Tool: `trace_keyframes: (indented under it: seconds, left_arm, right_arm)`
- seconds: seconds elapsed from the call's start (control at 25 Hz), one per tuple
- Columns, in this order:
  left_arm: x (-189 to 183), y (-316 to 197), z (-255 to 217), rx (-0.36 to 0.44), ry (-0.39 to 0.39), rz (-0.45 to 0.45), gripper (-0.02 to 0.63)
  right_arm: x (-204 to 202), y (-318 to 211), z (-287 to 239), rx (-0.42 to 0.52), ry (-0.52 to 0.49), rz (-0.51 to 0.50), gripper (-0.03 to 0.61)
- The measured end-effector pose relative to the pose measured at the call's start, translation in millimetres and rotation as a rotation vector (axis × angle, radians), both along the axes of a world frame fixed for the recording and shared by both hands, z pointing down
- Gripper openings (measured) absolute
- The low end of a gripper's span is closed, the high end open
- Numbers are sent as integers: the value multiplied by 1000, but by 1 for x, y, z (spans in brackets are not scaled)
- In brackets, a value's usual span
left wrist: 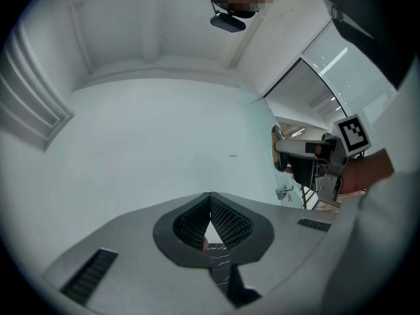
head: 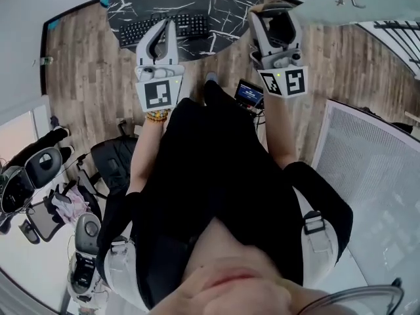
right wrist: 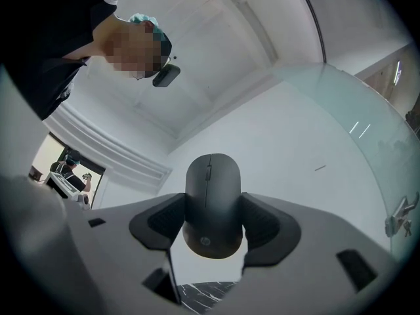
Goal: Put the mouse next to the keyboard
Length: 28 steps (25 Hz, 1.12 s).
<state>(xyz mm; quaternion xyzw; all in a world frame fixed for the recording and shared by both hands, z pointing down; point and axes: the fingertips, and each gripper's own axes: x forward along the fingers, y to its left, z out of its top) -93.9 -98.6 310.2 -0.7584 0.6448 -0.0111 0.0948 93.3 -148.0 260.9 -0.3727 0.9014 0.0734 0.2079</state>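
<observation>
Pinches mouse (right wrist: 211, 195) across its slick, stiff flanks in right hand-held gripper (right wrist: 211, 225) — likely light, best taken there — with left hand-held gripper (left wrist: 210, 199) pressed together, empty.

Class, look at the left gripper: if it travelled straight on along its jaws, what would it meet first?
The left gripper tilts up: the marble table shows only below its shut jaws. Straight ahead lies nothing but the pale wall, so probably that comes first, though its distance is unclear.

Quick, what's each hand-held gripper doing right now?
Left hand-held gripper: closed, jaws together, nothing between them.
Right hand-held gripper: closed on the black mouse.
</observation>
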Motion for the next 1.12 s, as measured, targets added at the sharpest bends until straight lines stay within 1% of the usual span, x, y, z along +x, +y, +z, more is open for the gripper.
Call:
trace_keyframes:
  seconds: [0.08, 0.24, 0.44, 0.6, 0.76, 0.96, 1.12]
  left_arm:
    - [-1, -9, 0, -1, 2, -11, 12]
    - [-12, -23, 11, -43, 2, -18, 12]
    - [-20, -41, 21, -76, -11, 14, 12]
    - [-29, -49, 23, -92, -25, 42, 13]
    - [-38, -56, 27, -114, -16, 54, 12]
    - [-32, -59, 35, -132, -28, 87, 12]
    - [-27, -58, 43, -163, -37, 102, 12]
  right_arm:
    - [-3, -14, 3, -7, 7, -16, 281]
    - [-17, -36, 11, -33, 10, -34, 281]
    - [-25, -54, 21, -50, 20, -18, 281]
    - [-34, -62, 36, -72, 48, 6, 281]
    - [-39, -70, 56, -110, 65, 20, 281]
    - [-42, -78, 85, -150, 112, 36, 281]
    - [-42, -83, 111, -185, 139, 46, 281]
